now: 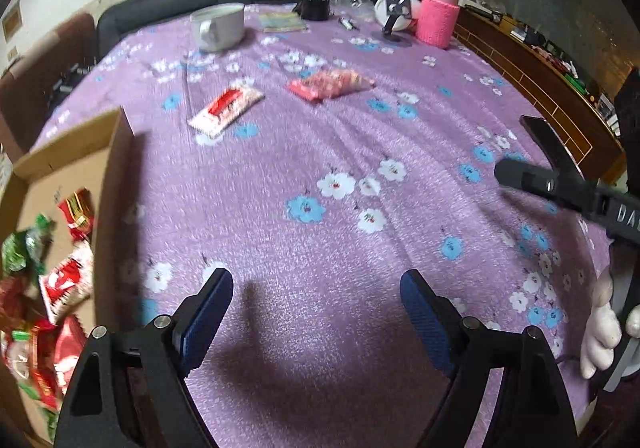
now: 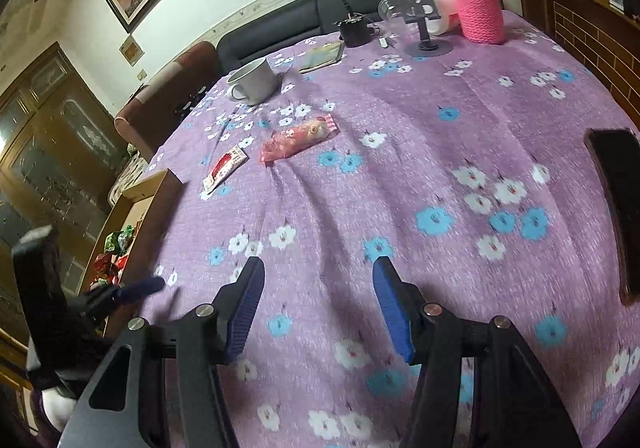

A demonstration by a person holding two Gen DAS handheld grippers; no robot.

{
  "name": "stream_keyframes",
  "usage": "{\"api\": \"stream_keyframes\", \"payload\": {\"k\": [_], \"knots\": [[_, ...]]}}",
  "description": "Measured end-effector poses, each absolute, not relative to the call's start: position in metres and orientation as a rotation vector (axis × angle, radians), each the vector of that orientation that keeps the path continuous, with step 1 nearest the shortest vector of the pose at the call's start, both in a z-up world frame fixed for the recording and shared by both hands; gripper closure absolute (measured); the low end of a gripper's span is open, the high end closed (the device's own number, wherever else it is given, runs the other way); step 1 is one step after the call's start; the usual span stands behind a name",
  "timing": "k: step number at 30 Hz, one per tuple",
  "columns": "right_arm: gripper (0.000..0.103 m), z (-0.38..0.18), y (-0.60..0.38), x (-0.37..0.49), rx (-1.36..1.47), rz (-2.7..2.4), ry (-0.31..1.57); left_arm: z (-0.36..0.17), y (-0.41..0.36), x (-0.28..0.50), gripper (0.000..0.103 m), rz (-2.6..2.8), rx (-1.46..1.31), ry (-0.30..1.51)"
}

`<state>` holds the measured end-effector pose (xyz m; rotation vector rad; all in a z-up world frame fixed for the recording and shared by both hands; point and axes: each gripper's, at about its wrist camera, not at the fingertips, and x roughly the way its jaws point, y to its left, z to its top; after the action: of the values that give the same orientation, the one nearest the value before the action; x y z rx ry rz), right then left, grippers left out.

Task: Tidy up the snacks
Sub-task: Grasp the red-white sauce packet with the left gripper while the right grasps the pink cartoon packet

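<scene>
1. At the left edge of the surface stands an open cardboard box, already holding a heap of red and green snack packets.
2. My left gripper hovers above the near part of the purple floral cloth, just right of the box; its jaws are spread wide apart with nothing between them.
3. Past the box, toward the middle of the surface, lies a white-and-red snack packet, flat on the cloth.
4. Near it to the right lies a pink snack packet, apart from the first.
5. My right gripper hangs over the near middle of the cloth, jaws likewise parted and empty.
6. Along the far edge sit a white mug, a small booklet, a phone stand and a flask in a pink knitted sleeve.
7. A dark phone lies by the right edge.
</scene>
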<state>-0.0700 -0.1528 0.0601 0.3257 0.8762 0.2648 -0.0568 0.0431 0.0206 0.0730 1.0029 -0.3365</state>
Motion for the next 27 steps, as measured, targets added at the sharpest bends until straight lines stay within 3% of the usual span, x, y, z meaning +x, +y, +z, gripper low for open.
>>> {"api": "stream_keyframes", "payload": {"k": [3, 8, 18, 23, 24, 25, 27], "knots": [[0.048, 0.062, -0.147, -0.050, 0.322, 0.267, 0.887, 0.012, 0.047, -0.053, 0.014, -0.343, 0.035, 1.024], [0.048, 0.058, -0.133, 0.000, 0.376, 0.294, 0.931, 0.010, 0.048, -0.054, 0.001, -0.379, -0.005, 1.016], [0.046, 0.036, -0.104, 0.117, 0.516, 0.136, 1.057, 0.006, 0.036, -0.062, 0.001, -0.330, 0.055, 0.974], [0.042, 0.040, -0.069, 0.135, 0.293, 0.054, 1.077, 0.008, 0.043, -0.063, 0.001, -0.345, 0.019, 0.966], [0.055, 0.040, -0.065, 0.133, 0.245, 0.044, 1.078, 0.009, 0.044, -0.063, 0.001, -0.351, 0.012, 0.972], [0.078, 0.040, -0.062, 0.129, 0.194, 0.035, 1.074, 0.011, 0.048, -0.062, 0.001, -0.372, -0.010, 0.992], [0.080, 0.039, -0.067, 0.119, 0.182, 0.066, 1.070, 0.016, 0.057, -0.058, 0.001, -0.420, -0.083, 1.020]]}}
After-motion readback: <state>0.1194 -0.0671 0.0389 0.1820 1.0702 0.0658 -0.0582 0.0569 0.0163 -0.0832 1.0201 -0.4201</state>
